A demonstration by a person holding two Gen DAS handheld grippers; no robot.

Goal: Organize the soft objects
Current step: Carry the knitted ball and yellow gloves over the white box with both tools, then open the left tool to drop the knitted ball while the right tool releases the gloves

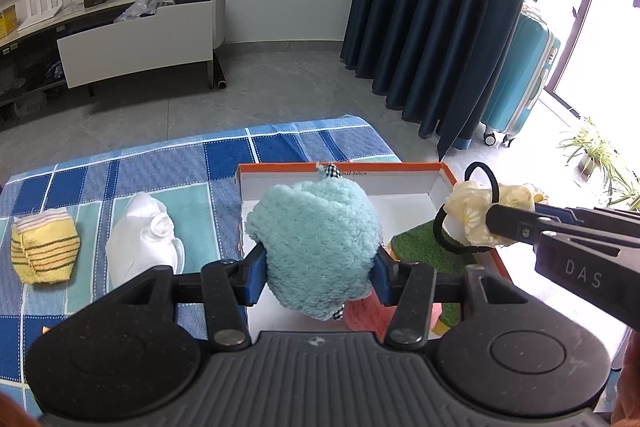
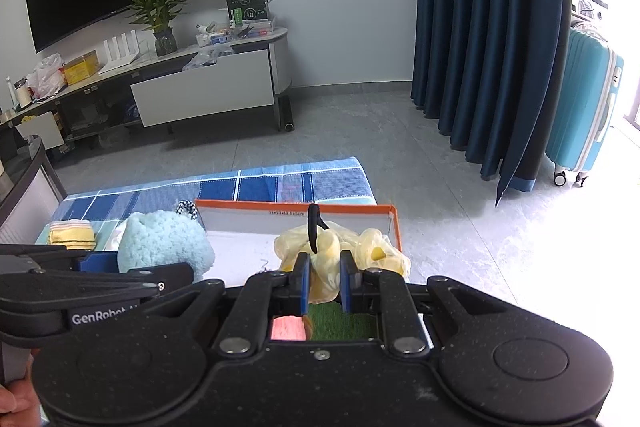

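My left gripper [image 1: 318, 267] is shut on a fluffy light-blue plush [image 1: 316, 247], held above the left part of an orange-rimmed white box [image 1: 340, 169]. My right gripper [image 2: 325, 281] is shut on a pale yellow fabric scrunchie with a black elastic band [image 2: 344, 247], over the box's right side [image 2: 394, 227]. In the left wrist view that scrunchie [image 1: 472, 215] and the right gripper [image 1: 500, 223] come in from the right. The plush [image 2: 164, 241] and left gripper [image 2: 120, 267] show at the left of the right wrist view. Inside the box lie a green grass-like pad [image 1: 424, 247] and a pink soft item [image 2: 286, 327].
On the blue checked cloth [image 1: 160, 167] left of the box lie a white mask [image 1: 144, 239] and yellow striped socks [image 1: 44, 251]. Beyond the table are grey floor, a TV cabinet [image 1: 140, 39], dark blue curtains [image 1: 440, 7] and a teal suitcase [image 1: 520, 75].
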